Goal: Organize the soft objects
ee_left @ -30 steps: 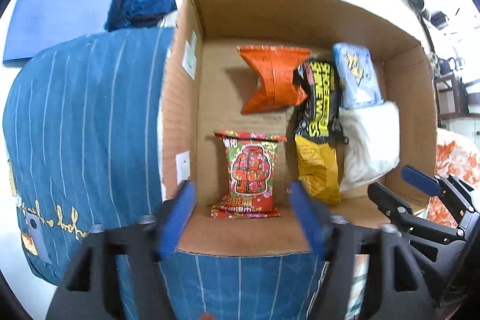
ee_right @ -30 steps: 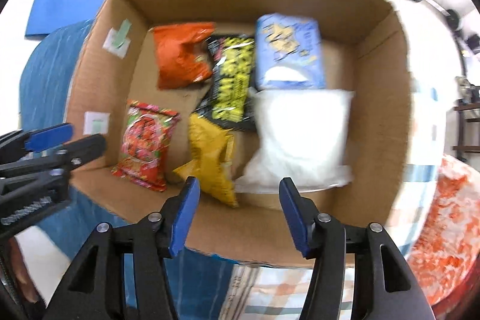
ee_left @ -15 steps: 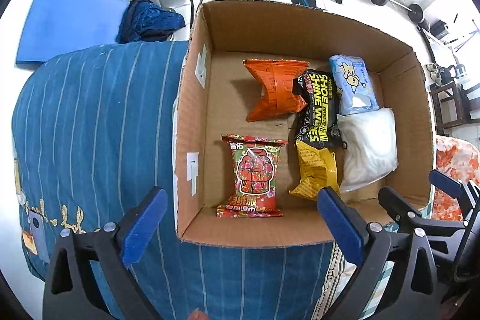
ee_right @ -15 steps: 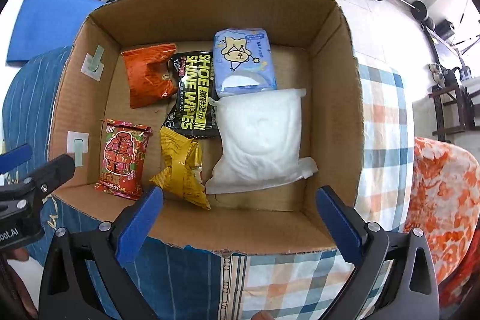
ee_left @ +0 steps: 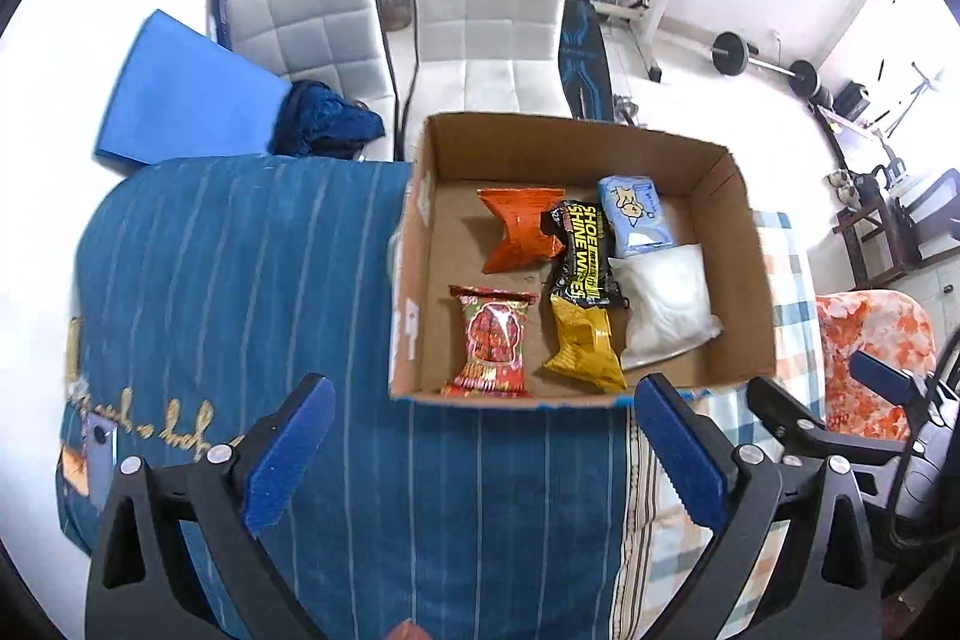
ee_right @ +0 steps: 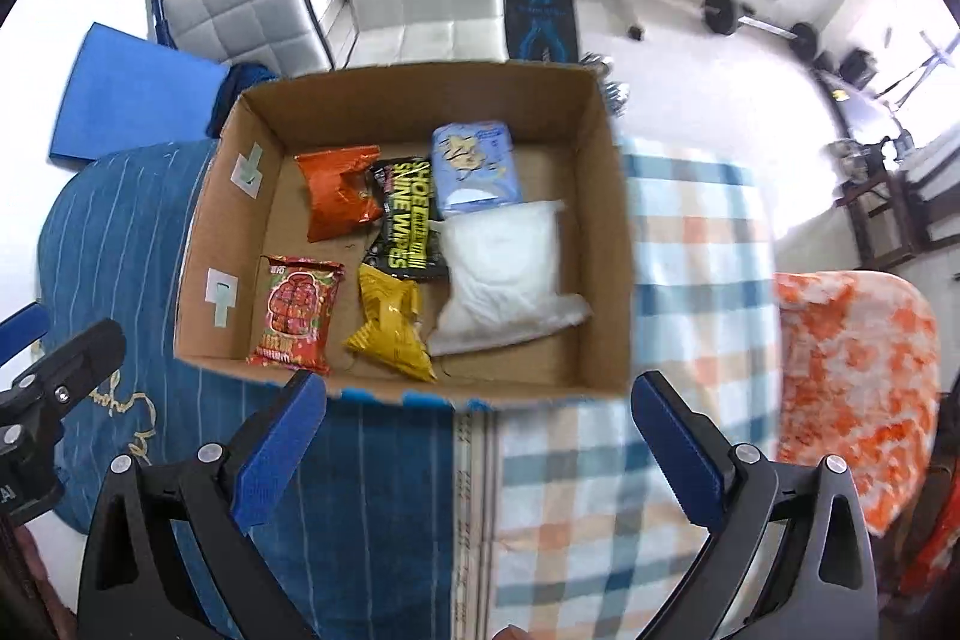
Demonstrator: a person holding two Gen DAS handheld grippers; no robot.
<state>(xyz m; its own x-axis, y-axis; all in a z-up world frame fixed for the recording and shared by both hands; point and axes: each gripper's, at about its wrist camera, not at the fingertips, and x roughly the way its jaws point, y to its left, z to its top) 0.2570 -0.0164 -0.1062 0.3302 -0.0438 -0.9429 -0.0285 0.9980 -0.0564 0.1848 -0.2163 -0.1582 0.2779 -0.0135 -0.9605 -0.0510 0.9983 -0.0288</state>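
Brown cardboard box (ee_right: 606, 244): six soft packets are contained. White crinkly plastic pouch (ee_right: 510, 274): judged light, limp, slippery; best pinched at a sealed edge. Left gripper (ee_left: 480, 436), right gripper (ee_right: 477, 430): jaws spread, nothing held.

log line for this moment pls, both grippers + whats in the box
left gripper open, empty | right gripper open, empty | cardboard box: six soft packs inside | both grippers outside box, near its front edge

"SHOE SHINE WIPES" on black packet (ee_left: 583, 253); other print seemingly illegible.
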